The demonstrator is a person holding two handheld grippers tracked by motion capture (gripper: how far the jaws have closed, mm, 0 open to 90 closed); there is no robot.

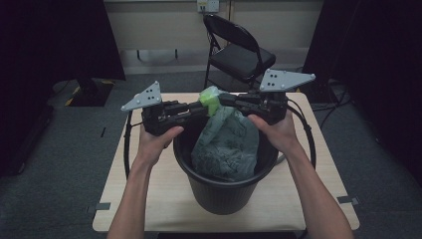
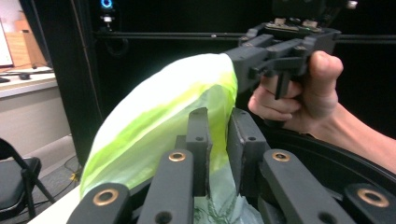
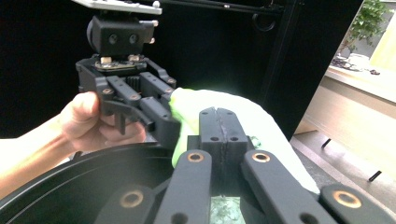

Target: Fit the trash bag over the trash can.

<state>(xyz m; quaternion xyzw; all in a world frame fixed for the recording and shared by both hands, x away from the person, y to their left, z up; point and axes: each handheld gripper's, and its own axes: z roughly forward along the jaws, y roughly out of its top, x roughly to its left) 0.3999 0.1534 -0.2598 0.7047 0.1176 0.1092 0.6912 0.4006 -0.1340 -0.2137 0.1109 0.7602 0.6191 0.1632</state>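
A grey-green plastic bag (image 1: 226, 139) stands in a black bucket (image 1: 219, 191) at the middle of the table, its bright green top gathered above the far rim. My left gripper (image 1: 201, 107) comes in from the left and is shut on that green top. In the left gripper view the bag (image 2: 163, 116) is bunched between the jaws of my left gripper (image 2: 220, 135). My right gripper (image 1: 224, 99) meets it from the right, shut on the same bunch. In the right gripper view my right gripper (image 3: 218, 130) has its jaws pressed together over the thin film (image 3: 261, 126).
The bucket sits on a light wooden table (image 1: 149, 199) with bare surface on both sides. A black folding chair (image 1: 241, 52) stands behind the table's far edge. Dark curtains hang at the back left and right. Cables loop from both grippers around the bucket.
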